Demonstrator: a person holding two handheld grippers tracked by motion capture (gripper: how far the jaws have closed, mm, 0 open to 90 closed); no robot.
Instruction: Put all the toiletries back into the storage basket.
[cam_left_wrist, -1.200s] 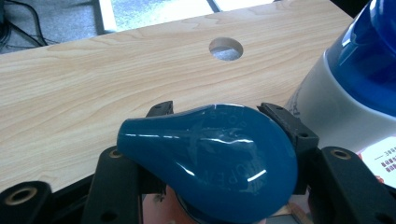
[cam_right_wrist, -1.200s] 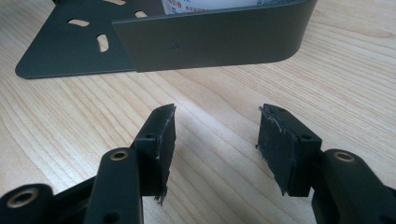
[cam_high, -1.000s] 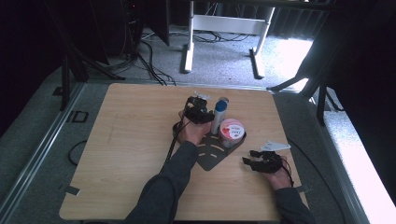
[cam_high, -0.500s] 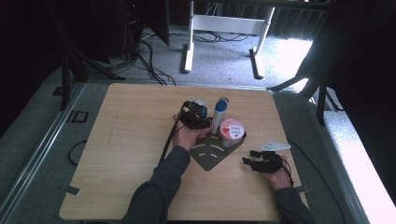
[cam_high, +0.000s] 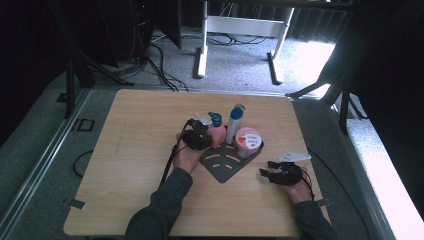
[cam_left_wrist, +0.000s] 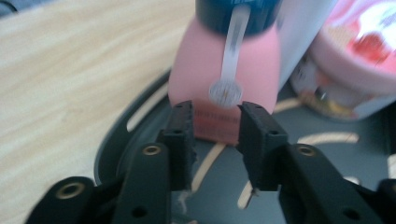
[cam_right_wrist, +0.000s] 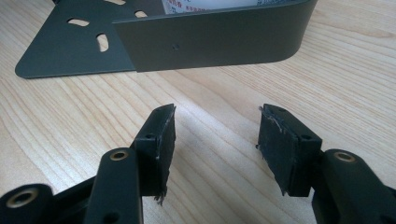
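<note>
On the dark corner tray, narrowing left gripper jaws just short of the pink bottle newly standing there beside the tub, grip apparently not yet made; right gripper idle, open, empty.

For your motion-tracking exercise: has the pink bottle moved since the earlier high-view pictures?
Yes. The pink bottle now stands left of the white bottle at the rack's edge; earlier it wasn't there.

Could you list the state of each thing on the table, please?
Pink bottle: upright on the tray, dark cap on.
White bottle: upright, capped.
Tub: upright on the tray, lid on.
Tray: flat on the table.
Left gripper: jaws just been closing, near the pink bottle, no grip visible.
Right gripper: open, empty.
</note>
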